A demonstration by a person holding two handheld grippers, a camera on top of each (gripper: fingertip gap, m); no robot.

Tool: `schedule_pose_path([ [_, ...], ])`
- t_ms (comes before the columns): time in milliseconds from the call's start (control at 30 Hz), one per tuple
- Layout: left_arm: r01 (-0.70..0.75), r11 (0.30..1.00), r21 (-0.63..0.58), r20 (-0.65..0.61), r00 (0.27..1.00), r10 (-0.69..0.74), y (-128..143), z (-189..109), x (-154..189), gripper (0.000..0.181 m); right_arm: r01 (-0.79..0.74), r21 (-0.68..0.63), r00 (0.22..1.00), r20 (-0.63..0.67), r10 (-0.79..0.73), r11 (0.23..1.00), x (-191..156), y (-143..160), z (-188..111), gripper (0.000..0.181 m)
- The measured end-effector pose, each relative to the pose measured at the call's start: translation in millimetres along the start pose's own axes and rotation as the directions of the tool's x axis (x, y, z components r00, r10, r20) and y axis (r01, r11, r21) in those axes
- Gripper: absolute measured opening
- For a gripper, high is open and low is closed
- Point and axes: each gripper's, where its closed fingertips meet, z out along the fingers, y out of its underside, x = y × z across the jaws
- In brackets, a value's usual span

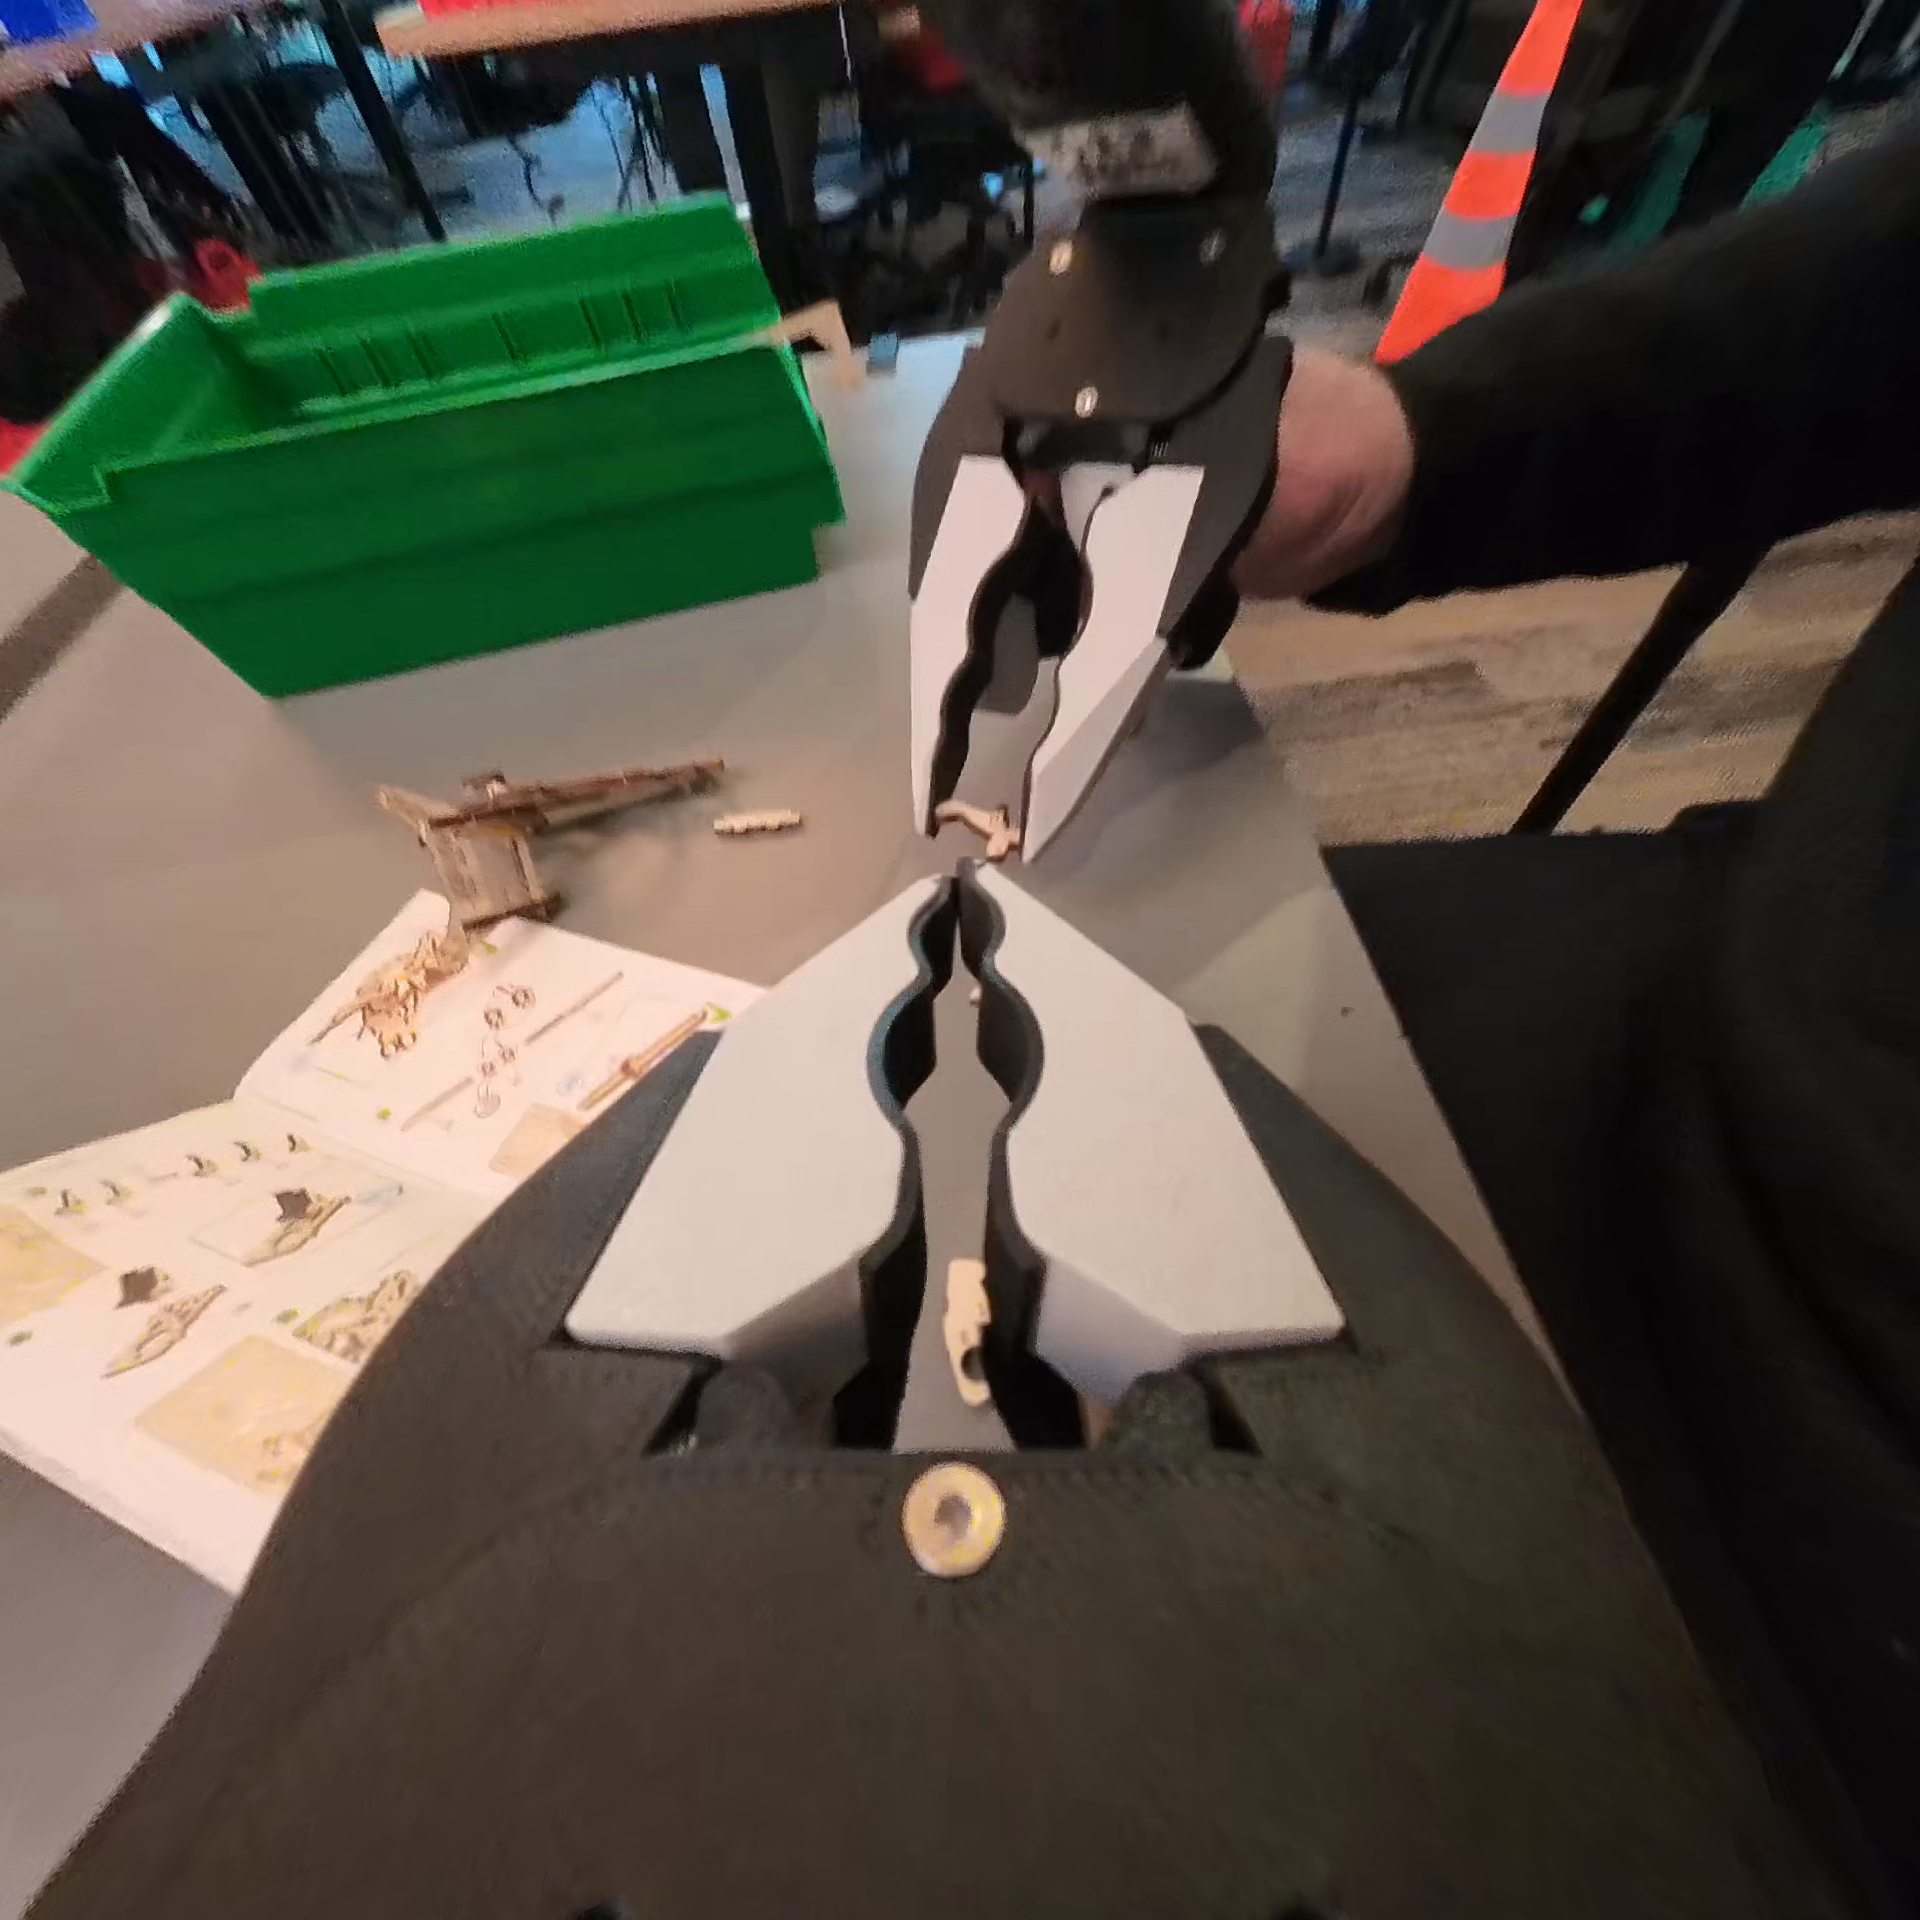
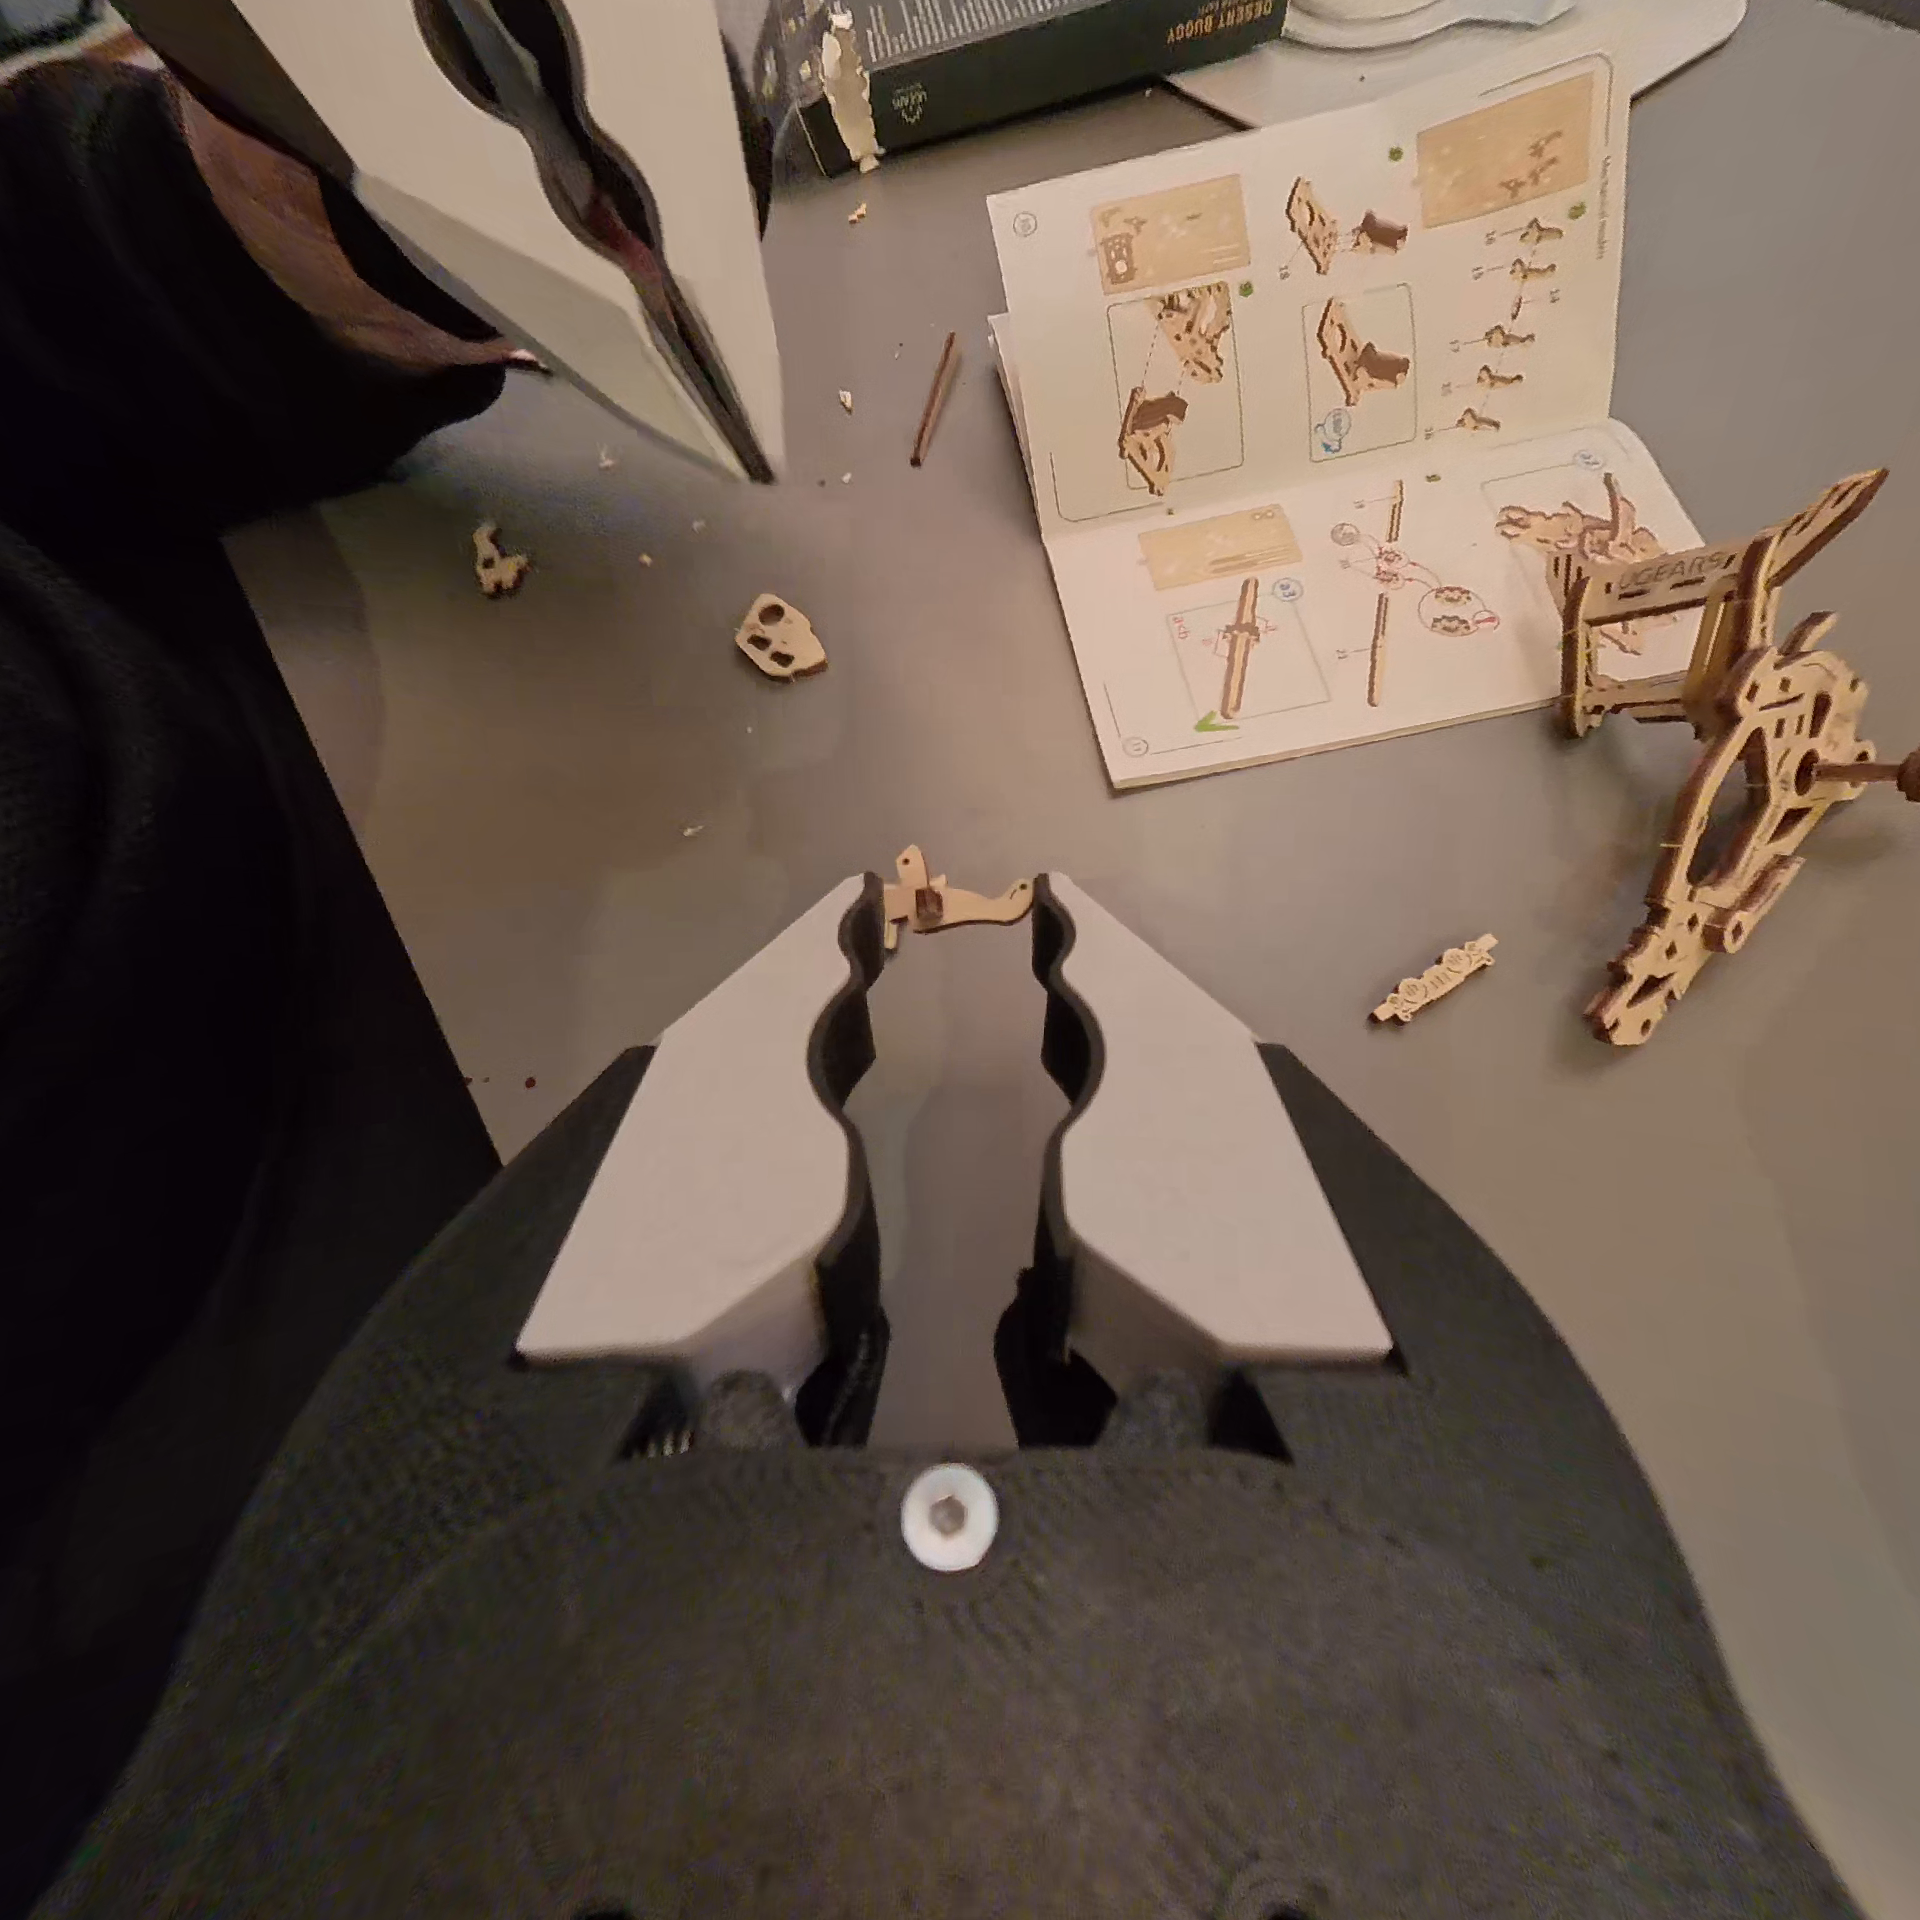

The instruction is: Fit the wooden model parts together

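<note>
Right wrist view shows the right gripper (image 2: 951, 902) pinching a small wooden piece (image 2: 961, 906) between its jaws above the worktop (image 2: 623, 779); the left gripper (image 1: 957, 881) has its jaws pressed together.

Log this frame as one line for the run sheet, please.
left gripper: shut, tips together | right gripper: shut on small wooden part | frame model: on table, untouched | stage: parts not yet joined

2 tools (image 2: 954, 894) (image 1: 958, 883), 1 green bin (image 1: 436, 457), 1 open booklet (image 2: 1320, 436), 1 part-built wooden model (image 2: 1714, 769), 1 dark box (image 2: 1018, 73), 1 thin stick (image 2: 933, 400)
</note>
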Motion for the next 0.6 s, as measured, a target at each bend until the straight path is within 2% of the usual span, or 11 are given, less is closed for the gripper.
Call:
schedule_pose_path([
  [167, 0.094, 0.988, 0.124, -0.026, 0.996, -0.091, -21.9, -3.8, 3.5, 0.0, 0.003, 0.094, 0.999, 0.039, -0.006, 0.996, -12.7, -27.5, -9.7, 0.026],
  [267, 0.14, 0.983, 0.118, -0.05, 0.99, -0.135, -21.6, -3.8, 5.9, 0.0, 0.012, 0.111, 0.999, 0.033, -0.016, 0.994, -13.5, -31.9, -12.9, 0.026],
  [433, 0.209, 0.974, 0.085, -0.175, 0.966, -0.192, -18.5, -4.7, 20.1, 0.0, -0.015, 0.124, 0.999, 0.038, 0.011, 0.992, -11.2, -25.9, -13.4, 0.025],
  [500, 0.21, 0.977, 0.043, -0.171, 0.965, -0.2, -12.3, 1.4, 22.7, 0.013, -0.022, 0.122, 0.999, 0.039, 0.017, 0.992, -11.3, -22.5, -12.2, 0.025],
  [600, 0.288, 0.958, -0.007, -0.213, 0.935, -0.282, -5.7, 10.6, 28.3, 0.036, -0.026, 0.109, 0.999, 0.035, 0.023, 0.994, -9.8, -15.9, -10.1, 0.025],
])
